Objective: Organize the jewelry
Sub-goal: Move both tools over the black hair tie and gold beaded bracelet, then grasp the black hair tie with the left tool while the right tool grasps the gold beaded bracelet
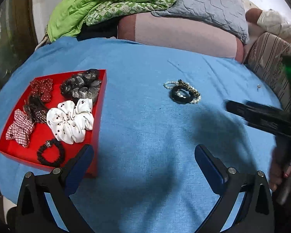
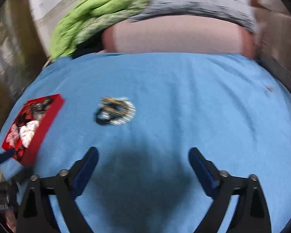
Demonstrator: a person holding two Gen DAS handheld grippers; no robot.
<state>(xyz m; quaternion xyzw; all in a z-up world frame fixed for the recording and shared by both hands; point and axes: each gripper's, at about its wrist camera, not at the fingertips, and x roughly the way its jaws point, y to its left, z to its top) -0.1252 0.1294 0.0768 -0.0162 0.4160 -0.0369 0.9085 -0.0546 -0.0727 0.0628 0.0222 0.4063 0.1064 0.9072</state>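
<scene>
Left wrist view puts the red tray (image 1: 101, 104) of scrunchies at the left of the frame, its near corner just beside the left tongs (image 1: 144, 159), which gape with nothing between them. Right of centre, a small pile of bracelets (image 1: 182, 94) lies on the blue cloth (image 1: 145, 68), well ahead of both tongs. Right wrist view is blurred: the right tongs (image 2: 143, 161) stand released and empty, with no readable writing anywhere.

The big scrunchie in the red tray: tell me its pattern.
The big scrunchie is white with small dark dots, lying in the red tray. The left wrist view shows it best.
</scene>
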